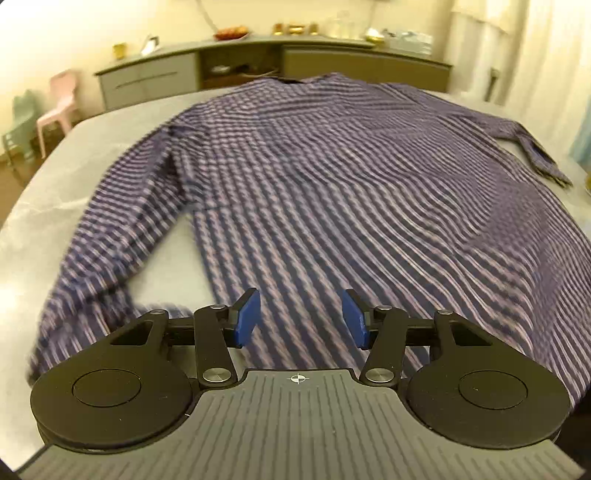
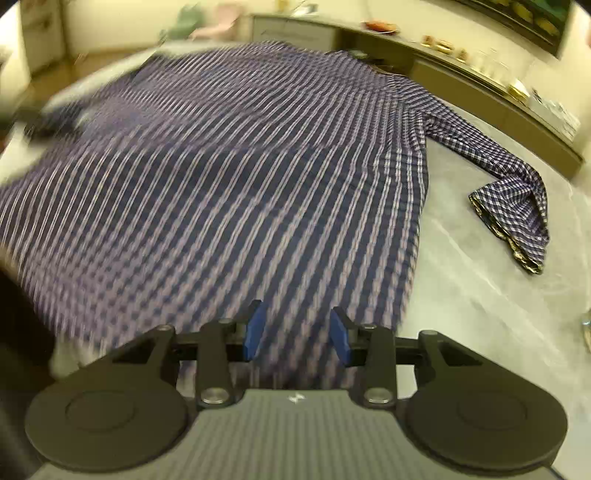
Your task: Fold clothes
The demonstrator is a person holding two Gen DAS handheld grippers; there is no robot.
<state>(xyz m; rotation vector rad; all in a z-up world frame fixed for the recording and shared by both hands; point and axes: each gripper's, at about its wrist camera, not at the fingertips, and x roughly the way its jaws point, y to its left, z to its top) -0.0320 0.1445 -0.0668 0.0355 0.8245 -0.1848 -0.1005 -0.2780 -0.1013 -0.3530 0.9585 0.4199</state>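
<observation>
Checked shirt (image 1: 314, 177) spread flat on the grey bench (image 1: 66, 206), collar at the far edge, hem at the near edge, long axis running near to far. Left tool (image 1: 301, 319) released, blue pads parted over the near hem toward the shirt's left side, nothing between them. Right tool (image 2: 295, 332) likewise released, over the near hem close to the shirt's right edge. Left sleeve (image 1: 110, 236) angled down along the body to the near left; right sleeve (image 2: 509, 192) stretched out to the far right, cuff turned back. Motion blur heavy, so whether either tool touches the cloth cannot be told. Probably hem corners to be gripped next, each tool about equally near its own. On the far sideboard (image 1: 155, 77), a plate (image 1: 231, 34) with some reddish food, hard to identify.
</observation>
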